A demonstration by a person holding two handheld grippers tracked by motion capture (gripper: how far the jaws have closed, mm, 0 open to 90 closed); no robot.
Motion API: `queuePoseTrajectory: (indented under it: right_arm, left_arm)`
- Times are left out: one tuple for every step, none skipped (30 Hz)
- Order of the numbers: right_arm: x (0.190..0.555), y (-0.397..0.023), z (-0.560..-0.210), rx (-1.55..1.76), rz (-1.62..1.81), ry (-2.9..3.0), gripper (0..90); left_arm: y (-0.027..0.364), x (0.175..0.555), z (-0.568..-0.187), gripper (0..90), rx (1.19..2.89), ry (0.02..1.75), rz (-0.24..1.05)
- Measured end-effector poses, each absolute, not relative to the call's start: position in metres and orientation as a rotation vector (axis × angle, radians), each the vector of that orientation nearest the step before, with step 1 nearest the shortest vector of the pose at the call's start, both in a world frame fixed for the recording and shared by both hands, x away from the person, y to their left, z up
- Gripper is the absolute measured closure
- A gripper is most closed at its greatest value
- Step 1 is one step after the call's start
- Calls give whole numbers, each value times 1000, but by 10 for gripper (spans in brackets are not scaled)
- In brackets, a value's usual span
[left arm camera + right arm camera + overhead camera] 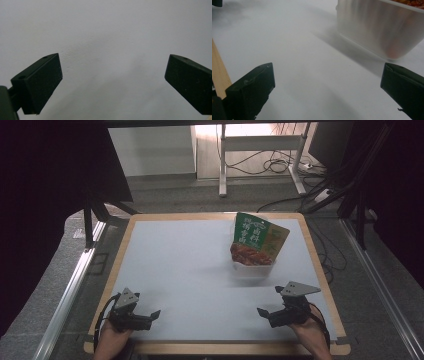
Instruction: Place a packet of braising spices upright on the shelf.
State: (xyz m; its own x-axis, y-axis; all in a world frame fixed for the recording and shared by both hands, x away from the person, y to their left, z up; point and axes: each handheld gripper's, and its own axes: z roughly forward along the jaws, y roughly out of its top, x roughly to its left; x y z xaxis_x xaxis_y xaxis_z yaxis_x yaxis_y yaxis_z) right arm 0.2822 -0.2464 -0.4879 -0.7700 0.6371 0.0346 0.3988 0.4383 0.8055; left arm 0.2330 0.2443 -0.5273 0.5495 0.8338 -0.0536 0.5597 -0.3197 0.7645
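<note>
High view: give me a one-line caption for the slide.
Both grippers, left and right, rest open at the near table edge, short of the green packet standing in a translucent tub.

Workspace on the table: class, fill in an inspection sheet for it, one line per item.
Surface: pale table with wooden edge, bare in the middle.
Job's things: clear tub holding an upright green snack packet, far right of centre.
Clutter: nothing seen.
Grippers: left gripper and right gripper rest at the near edge, jaws open, holding nothing.
Cables: loose cables on the floor beyond.
Surroundings: white desk legs, dark drapes.
</note>
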Motion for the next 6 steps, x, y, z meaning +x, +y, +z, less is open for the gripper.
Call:
queuePoseTrajectory:
  right_arm:
    - [282,-246,-488,895,1240,2421,0]
    - [282,-247,-489,894,1238,2422,0]
    - [282,-247,-489,894,1238,2422,0]
    - [283,-247,-489,896,1238,2422,0]
    - [283,-247,-489,896,1238,2422,0]
    - [283,-247,-489,897,1239,2423,0]
  left_arm:
    - [244,233,-527,12,2021,1121,457]
    - [244,233,-527,12,2021,1120,457]
    - [244,233,-527,12,2021,1120,457]
    - [244,233,-527,12,2024,1119,458]
    - [244,233,-527,12,2024,1119,458]
    - [243,234,-527,12,2025,1119,459]
